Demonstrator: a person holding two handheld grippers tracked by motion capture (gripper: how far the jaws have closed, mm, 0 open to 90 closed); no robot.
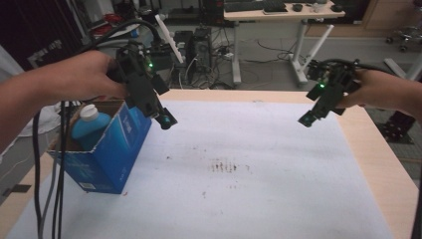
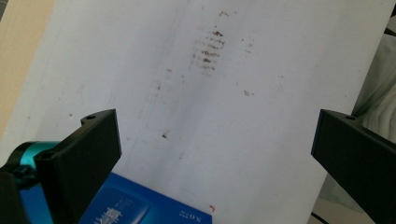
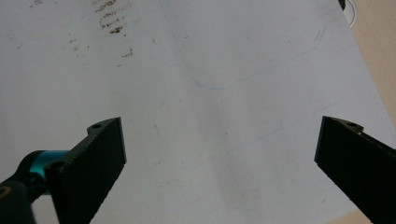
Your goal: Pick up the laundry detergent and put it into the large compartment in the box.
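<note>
Both claws gape empty: left claw (image 1: 168,120) beside glossy blue cardboard box (image 1: 112,154), right claw (image 1: 307,119) over white cloth (image 1: 259,189)

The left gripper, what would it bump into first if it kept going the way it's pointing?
Probably the white sheet on the table: the left gripper has open, empty jaws aimed down at it, just past the blue box. Depth is hard to judge.

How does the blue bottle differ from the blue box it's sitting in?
The blue bottle is rounded, with a white cap; the blue box is flat-sided cardboard with printed panels. The bottle is the smaller, tucked inside with only its top showing; the box stands open-topped on the white mat. Both are blue and sit at the table's left side.
</note>
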